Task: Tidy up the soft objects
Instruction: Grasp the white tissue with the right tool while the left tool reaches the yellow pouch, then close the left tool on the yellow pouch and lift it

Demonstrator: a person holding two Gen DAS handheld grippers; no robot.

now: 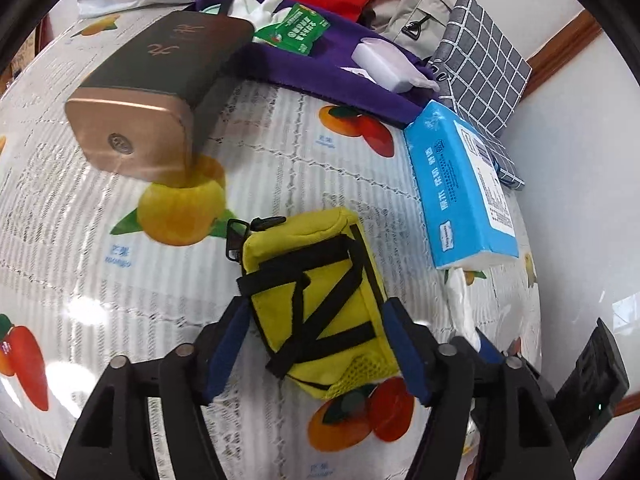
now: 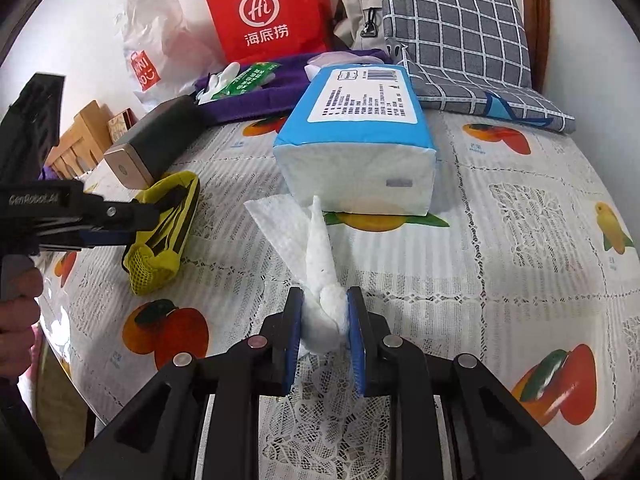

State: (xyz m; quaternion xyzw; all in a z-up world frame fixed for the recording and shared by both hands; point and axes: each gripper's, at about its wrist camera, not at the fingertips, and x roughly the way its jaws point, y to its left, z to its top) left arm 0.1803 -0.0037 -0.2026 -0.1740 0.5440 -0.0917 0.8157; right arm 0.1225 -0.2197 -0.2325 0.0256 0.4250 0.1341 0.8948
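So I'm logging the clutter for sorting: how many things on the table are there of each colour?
Red: 1, bag
White: 3, plastic bag, glove, tissue
Purple: 1, cloth
Green: 1, packet
Blue: 1, tissue pack
Yellow: 1, pouch
Grey: 1, checked cushion
Beige: 1, bag
Brown: 1, box
Total: 11

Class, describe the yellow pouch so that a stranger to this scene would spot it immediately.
Start at the fruit-print tablecloth. Near its front edge, between the open left gripper's blue pads, lies the yellow pouch. Only it is bright yellow with black straps and a mesh pocket.
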